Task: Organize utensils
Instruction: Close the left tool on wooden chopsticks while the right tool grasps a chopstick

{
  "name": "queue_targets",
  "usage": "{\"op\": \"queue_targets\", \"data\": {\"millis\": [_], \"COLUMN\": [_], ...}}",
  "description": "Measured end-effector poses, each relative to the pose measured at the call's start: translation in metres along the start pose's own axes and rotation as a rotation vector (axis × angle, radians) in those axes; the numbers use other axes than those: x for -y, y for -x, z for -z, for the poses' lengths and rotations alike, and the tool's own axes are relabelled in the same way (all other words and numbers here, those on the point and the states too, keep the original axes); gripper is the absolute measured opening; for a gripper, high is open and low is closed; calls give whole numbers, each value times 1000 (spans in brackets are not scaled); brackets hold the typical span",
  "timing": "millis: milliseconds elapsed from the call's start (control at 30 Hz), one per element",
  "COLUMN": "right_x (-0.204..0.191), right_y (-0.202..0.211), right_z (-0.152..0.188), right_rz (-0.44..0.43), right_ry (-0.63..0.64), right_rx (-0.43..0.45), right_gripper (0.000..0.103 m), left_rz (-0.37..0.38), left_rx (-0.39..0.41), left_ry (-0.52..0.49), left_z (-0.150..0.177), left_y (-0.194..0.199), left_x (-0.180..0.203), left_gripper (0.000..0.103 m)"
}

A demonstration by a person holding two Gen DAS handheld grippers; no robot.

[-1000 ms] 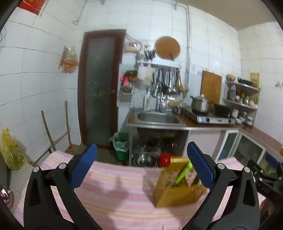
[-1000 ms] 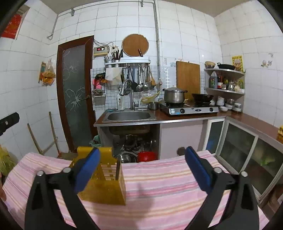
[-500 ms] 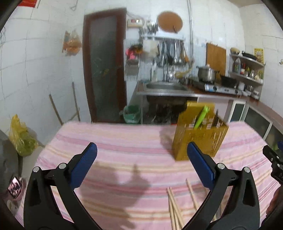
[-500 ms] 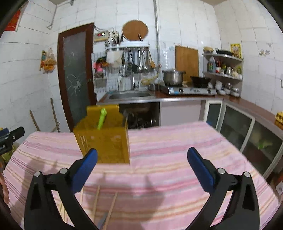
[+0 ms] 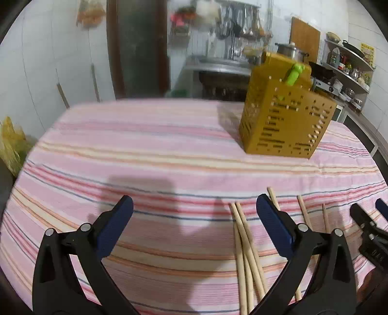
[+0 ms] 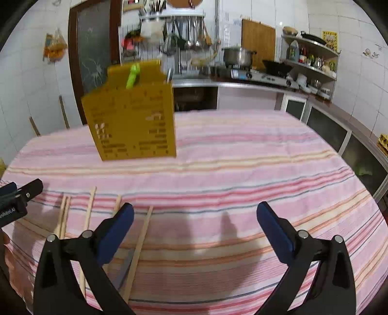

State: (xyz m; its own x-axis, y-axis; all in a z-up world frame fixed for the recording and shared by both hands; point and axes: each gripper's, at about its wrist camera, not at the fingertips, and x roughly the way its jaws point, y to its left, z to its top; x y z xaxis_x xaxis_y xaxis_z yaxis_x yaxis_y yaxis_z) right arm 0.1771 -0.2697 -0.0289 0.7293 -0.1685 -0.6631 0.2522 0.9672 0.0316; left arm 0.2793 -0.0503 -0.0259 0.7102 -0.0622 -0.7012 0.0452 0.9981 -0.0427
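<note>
Both grippers, left and right, have tipped down, jaws apart and empty, bringing chopsticks near the tablecloth's front edge into reach, holder behind.

White-tiled walls enclose a small kitchen — a dark frosted-glass door stands left of a steel sink counter. A gas stove and corner shelves sit rightward; a pink striped cloth covers the table.

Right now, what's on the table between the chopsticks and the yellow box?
Nothing: only bare striped tablecloth lies between the chopsticks and the yellow holder. Both wrist views show that stretch bare.
</note>
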Motion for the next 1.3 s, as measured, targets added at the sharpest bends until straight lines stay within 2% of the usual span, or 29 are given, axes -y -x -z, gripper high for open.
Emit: {"op": "queue_targets", "data": {"millis": [233,333,400,467,567,700,767,867,1000,1167,1300], "right_x": [-21,-30,-34,-35,-36,-34,-32,-26,-22,-13,-11], "right_y": [-19,-26,-33,-33,-33,-32,-32,-31,-29,-30,-31], "right_z": [4,7,11,12,13,12,12,9,8,9,9], "right_rz": [-10,-3,-21,-24,-51,-68,-76,-90,-93,-124,-134], "right_ry": [29,59,56,53,46,37,42,39,46,11,1], "right_rx": [-84,-126,-167,-167,-173,-171,-170,-174,-168,-167,-163], "right_gripper": [96,75,55,51,36,16,11,9,8,8,8], "left_rz": [-14,-2,6,17,24,34,43,40,48,59,62], "left_rx": [-51,-66,-75,-86,-101,-135,-145,-140,-151,-142,-139], "left_ry": [0,13,13,10,-3,-20,-25,-31,-57,-63,-57], "left_z": [3,4,4,5,6,9,11,12,14,16,18], "left_y": [-19,-24,-26,-27,-29,-33,-35,-35,-38,-37,-37], "left_x": [3,1,3,4,9,18,23,29,35,30,23], "left_gripper": [95,93,90,88,83,65,64,62,50,45,31]}}
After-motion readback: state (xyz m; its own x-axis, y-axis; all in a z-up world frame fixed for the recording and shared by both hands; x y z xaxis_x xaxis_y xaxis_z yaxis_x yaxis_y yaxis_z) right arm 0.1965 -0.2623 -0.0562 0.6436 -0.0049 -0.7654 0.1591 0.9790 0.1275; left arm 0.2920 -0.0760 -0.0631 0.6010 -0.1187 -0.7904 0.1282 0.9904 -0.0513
